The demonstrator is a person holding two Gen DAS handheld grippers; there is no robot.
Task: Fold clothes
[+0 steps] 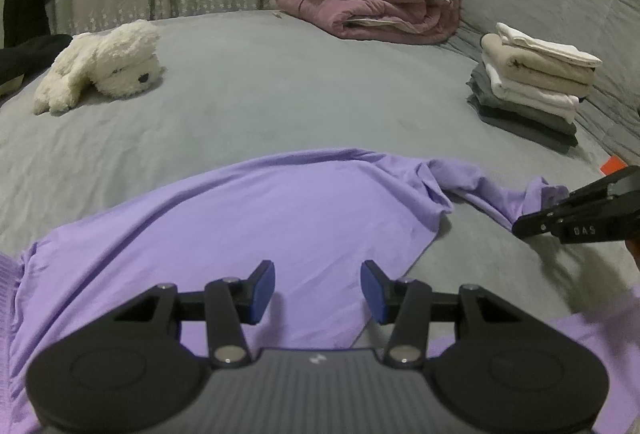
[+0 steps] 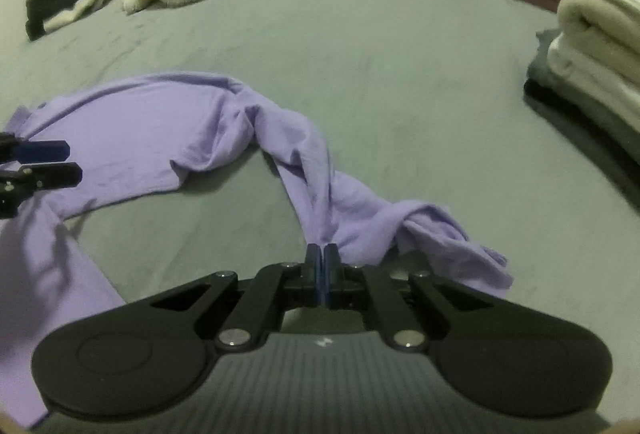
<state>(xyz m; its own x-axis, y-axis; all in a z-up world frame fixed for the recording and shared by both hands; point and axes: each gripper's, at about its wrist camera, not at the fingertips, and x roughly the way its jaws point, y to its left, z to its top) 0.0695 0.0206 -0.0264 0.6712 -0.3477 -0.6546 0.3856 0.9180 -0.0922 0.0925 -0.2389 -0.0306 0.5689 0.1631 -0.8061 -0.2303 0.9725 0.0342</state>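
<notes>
Two tongs | right tongs (image 2: 322,254) pinching lilac shirt (image 2: 160,122) sleeve | left tongs (image 1: 318,288) apart

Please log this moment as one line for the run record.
task: fold clothes | left gripper: open over purple shirt | right gripper: shut on sleeve | folded stack: on bed

Your frames are dim, flat indoor light, soft shadows under the left gripper (image 1: 318,292). Heavy fisheye bending at edges, corners vignetted, slight blur throughout.
</notes>
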